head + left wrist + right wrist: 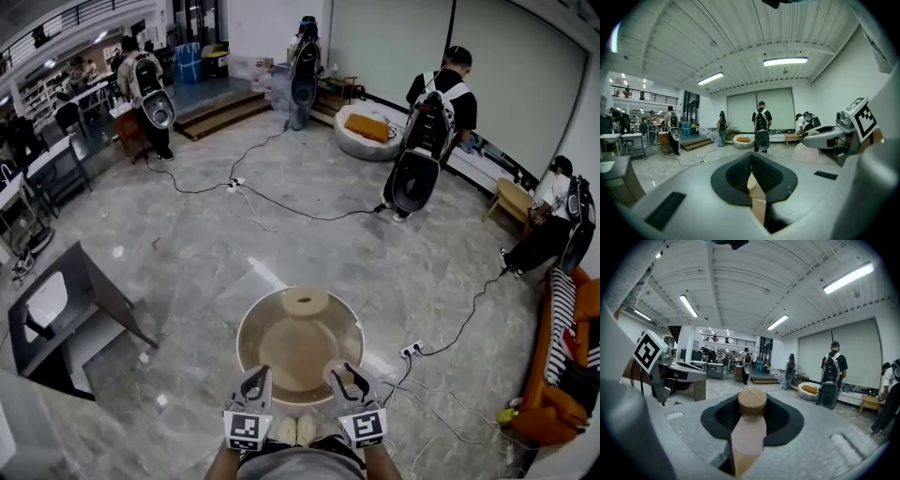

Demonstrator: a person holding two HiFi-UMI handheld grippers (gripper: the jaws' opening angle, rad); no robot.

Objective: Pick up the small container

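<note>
Grip check: right hand-held gripper (pixel 351 380) clenched on small container (pixel 749 430); advice is to hold it upright and lift clear of worktop (pixel 281 349). Left hand-held gripper (pixel 751 176) closed, empty.

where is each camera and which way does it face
Head view: on the head, steeply down at round table; left gripper, right gripper, feet show.
Left gripper view: rides left gripper, roughly level; shut jaws, right gripper at right.
Right gripper view: rides right gripper, roughly level; jaws clamp small container.
Shared: backpacked people.

head view above right gripper (pixel 349 377); others seemingly level
</note>
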